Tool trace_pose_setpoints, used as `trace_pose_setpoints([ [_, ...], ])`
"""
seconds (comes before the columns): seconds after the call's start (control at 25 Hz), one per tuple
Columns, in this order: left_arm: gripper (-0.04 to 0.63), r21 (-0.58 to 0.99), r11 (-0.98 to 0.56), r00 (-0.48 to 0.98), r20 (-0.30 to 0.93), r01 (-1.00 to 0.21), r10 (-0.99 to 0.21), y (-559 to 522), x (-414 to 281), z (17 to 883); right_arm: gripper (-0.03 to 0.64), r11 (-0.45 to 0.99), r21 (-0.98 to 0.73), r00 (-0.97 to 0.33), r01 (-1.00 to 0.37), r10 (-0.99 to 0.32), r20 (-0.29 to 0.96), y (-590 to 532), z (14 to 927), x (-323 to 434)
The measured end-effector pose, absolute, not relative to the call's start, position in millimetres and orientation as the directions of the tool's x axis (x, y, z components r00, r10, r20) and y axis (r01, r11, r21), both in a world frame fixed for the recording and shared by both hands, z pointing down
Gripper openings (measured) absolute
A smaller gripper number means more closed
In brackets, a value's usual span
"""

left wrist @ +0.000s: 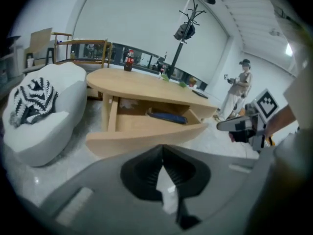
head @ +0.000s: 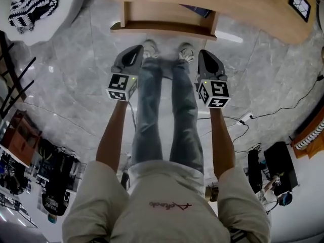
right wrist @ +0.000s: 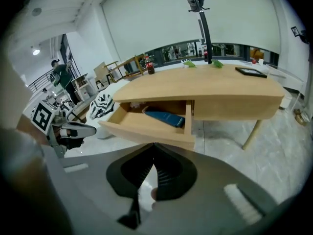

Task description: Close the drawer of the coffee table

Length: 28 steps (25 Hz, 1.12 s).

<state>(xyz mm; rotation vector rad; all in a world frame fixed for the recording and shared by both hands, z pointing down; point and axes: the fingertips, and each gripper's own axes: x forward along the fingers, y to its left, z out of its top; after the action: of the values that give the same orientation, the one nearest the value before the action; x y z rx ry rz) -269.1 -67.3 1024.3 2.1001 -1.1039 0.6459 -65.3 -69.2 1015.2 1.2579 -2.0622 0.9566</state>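
- Grey marble floor [head: 76, 85] was spread beneath everything, with a white armchair [head: 66, 1] and its striped cushion [head: 31, 1] set at the far left, clear of the work.
- Just short of the drawer front, the left tongs [head: 137, 52] were held low, pressed together and empty, apparently so that a blunt tip could push.
- The drawer [head: 162, 28] was seen pulled out from the table [head: 243, 4], with a blue item [right wrist: 164, 117] lying inside.
- Level with the left, the right tongs [head: 203, 54] were likewise closed on nothing, probably for an even shove.

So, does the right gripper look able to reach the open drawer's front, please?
Probably yes: the right gripper, jaws shut, points at the drawer front with only floor between them.
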Motion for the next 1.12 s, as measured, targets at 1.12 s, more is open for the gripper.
trace_pose_setpoints([
  [1.12, 0.176, 0.304, -0.296, 0.423, 0.701, -0.905, -0.575, -99.2, -301.9, 1125.8, 0.144, 0.162, -0.335, -0.368, -0.928, -0.545, 0.754, -86.4, 1130.0, -81.1],
])
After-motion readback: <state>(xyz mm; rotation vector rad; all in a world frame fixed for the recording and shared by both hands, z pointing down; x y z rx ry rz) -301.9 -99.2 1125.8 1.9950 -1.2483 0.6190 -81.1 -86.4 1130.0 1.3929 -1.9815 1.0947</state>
